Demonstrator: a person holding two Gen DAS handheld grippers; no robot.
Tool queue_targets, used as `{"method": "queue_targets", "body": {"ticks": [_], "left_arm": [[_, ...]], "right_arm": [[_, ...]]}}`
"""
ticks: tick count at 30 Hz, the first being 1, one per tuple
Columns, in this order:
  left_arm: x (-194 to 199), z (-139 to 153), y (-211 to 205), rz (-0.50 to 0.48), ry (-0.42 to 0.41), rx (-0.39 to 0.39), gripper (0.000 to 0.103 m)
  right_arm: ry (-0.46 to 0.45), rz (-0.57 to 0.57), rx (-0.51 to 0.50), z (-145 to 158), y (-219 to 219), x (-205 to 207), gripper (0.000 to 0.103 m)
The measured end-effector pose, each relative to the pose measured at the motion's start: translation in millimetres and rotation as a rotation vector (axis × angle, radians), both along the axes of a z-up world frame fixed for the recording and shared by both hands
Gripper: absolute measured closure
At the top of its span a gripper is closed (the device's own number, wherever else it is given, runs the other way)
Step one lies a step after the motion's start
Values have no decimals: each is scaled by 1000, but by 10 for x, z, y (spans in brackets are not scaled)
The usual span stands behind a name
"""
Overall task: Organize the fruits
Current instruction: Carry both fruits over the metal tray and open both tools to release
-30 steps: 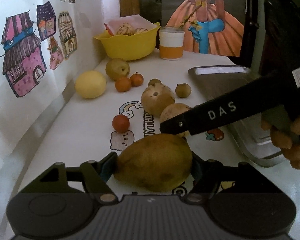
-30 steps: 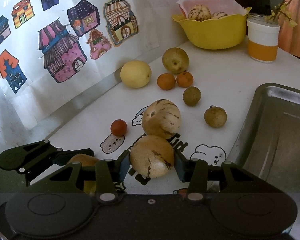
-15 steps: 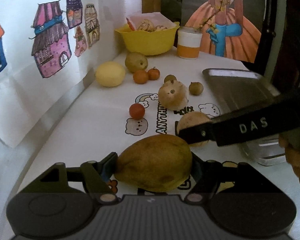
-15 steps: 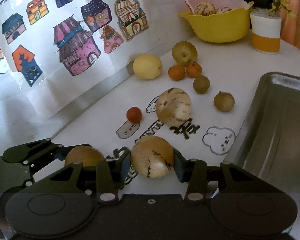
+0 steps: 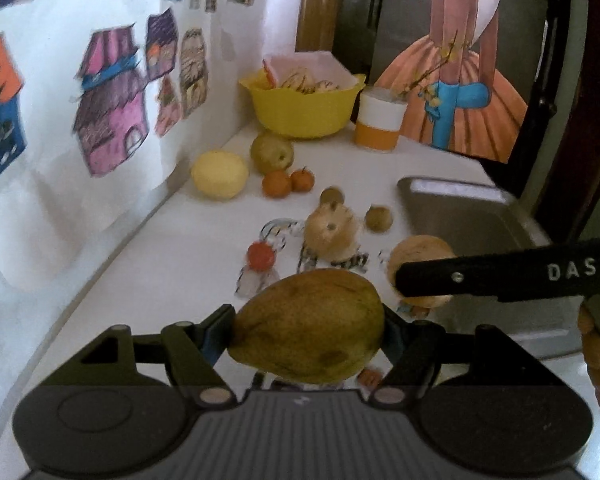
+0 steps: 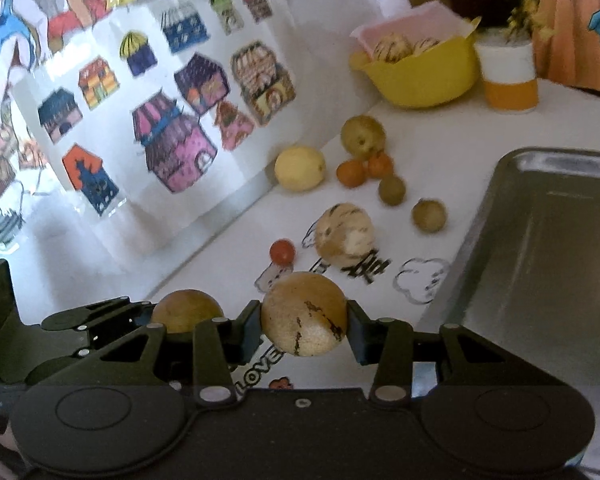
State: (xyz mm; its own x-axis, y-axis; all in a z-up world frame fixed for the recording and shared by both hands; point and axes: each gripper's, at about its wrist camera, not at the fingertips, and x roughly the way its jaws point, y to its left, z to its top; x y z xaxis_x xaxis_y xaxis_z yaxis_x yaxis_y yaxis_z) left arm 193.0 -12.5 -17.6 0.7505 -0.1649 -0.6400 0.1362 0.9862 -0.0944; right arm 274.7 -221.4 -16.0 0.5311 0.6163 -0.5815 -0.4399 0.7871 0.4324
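Left tongs (image 5: 308, 336) pinching a brown-green pear (image 5: 306, 326), holding it above the white tabletop (image 5: 140, 280). Right tongs (image 6: 303, 322) clamping a round striped melon (image 6: 304, 314), lifting it clear near the metal tray (image 6: 540, 240); remaining fruits lying scattered beyond.

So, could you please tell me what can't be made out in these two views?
- Yellow bowl contents: left view, blurred and partly behind the rim.
- Metal tray: right view, cut off by the frame edge.
- Pear in the left gripper: right view, mostly hidden behind gripper fingers.
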Motion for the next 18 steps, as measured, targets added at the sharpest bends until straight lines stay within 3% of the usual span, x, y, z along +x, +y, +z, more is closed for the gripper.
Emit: {"method": "queue_targets", "body": {"ticks": [4,9,18], "left_arm": [[158,126,-246,-27,-43,-15,26],[511,164,-651,-30,-63,-96,26],[1188,-31,-1343,-76,-85,-73,26]], "right_arm": [[-35,-82,-26,197,-378,73,57],[-65,-186,-93,413,-909,277,57],[-168,-212,-300,108,-1382,845,57]]}}
